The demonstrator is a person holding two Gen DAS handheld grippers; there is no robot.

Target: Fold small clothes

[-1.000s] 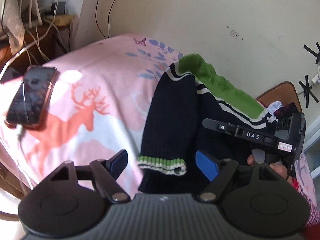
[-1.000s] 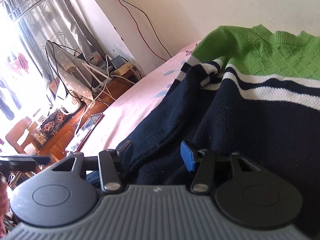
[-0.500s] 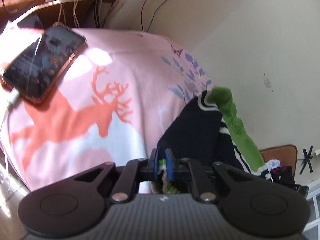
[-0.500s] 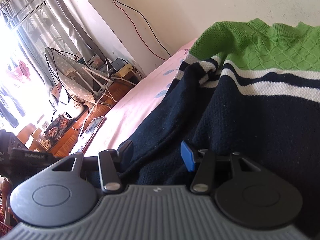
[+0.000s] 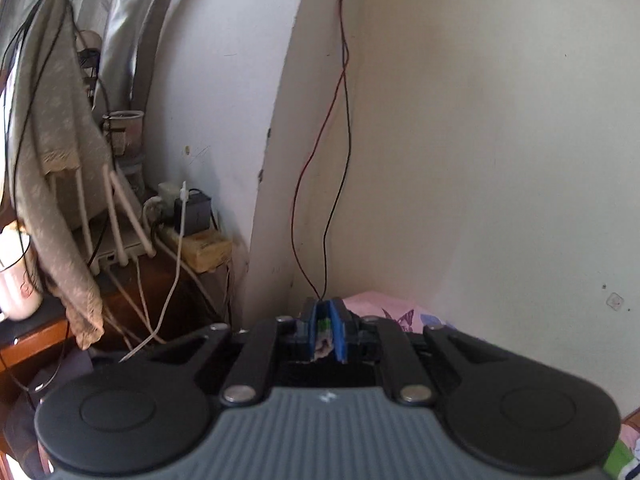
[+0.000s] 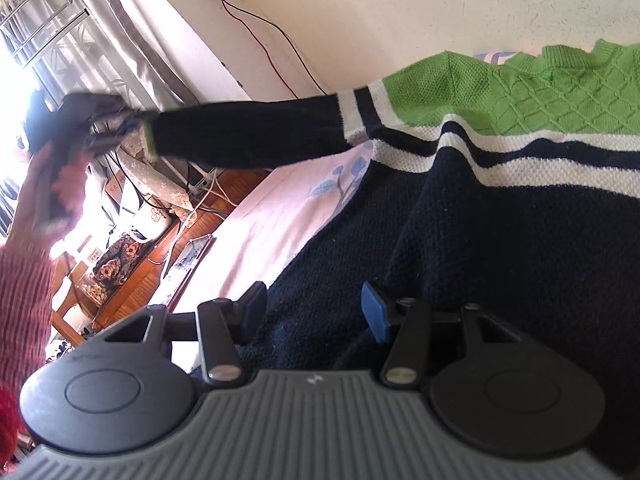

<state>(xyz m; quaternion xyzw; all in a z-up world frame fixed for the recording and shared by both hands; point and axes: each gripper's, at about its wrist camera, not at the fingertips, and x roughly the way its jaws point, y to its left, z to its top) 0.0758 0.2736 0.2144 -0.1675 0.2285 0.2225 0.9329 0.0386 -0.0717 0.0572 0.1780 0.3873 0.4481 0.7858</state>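
A small navy sweater [image 6: 500, 248] with a green yoke and white stripes lies on the pink bedsheet [image 6: 256, 232]. My left gripper [image 5: 325, 330] is shut on the sleeve cuff [image 5: 323, 334]. In the right wrist view it [image 6: 100, 120] holds the cuff [image 6: 149, 138] up in the air at the left, and the sleeve [image 6: 248, 132] stretches straight out from the sweater's shoulder. My right gripper [image 6: 316, 314] is open, with its fingers resting on the navy body of the sweater near its lower part.
A wooden side table [image 5: 132, 276] with a power strip, cables and a router stands left of the bed. A cloth hangs there [image 5: 52, 152]. A white mug [image 5: 16, 284] stands at the far left. Wires [image 5: 320, 200] run down the wall corner.
My left gripper closed on the sleeve cuff, then lifted it up and out to the left, pulling the sleeve straight. My right gripper stayed open on the sweater body.
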